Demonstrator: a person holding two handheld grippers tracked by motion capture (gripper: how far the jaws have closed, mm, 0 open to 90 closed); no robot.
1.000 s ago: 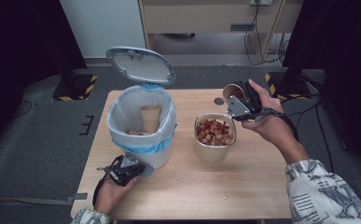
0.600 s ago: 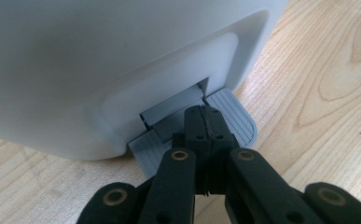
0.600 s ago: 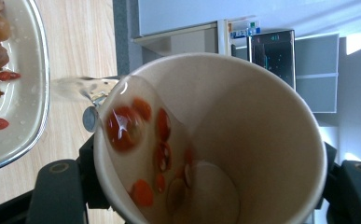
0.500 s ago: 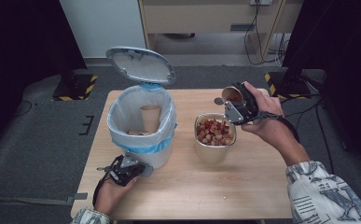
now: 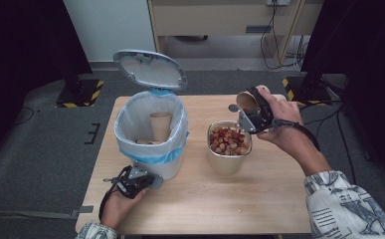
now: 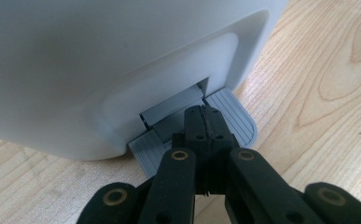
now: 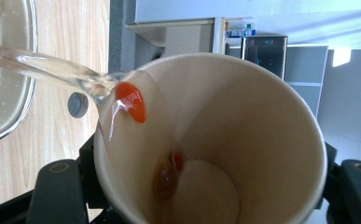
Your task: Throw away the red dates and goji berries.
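A: Right gripper [image 5: 249, 113] first. Jaws?

B: Clamped on a paper cup [image 7: 206, 140], one jaw on each side of its wall. Cup is tipped nearly level, mouth toward the steel bowl [image 5: 228, 162], base toward the hand.

A: Contents?

B: Water stream [image 7: 52, 74] runs off the lip toward the bowl rim at the left edge of the right gripper view. One red-orange piece [image 7: 131, 101] sits at the lip, two darker ones stick lower on the inner wall. Bowl already holds a heap of red and tan bits.

A: So the key relation?

B: Cup's long axis slants down at the bowl; lip hangs above the bowl's far right rim, not touching. My guess: a bit more tilt clears the stuck pieces.

A: Left gripper [image 5: 133, 180]?

B: Jaws fully shut, nothing between them, tips pressing the grey pedal [image 6: 236, 114] at the foot of the white trash bin [image 5: 150, 132]. Lid [image 5: 150, 68] stands up; bin has a liner and paper cups inside.

A: Nearer hand for the bin?

B: Left. Right is well apart from it, across the table [image 5: 279, 199], bowl between.
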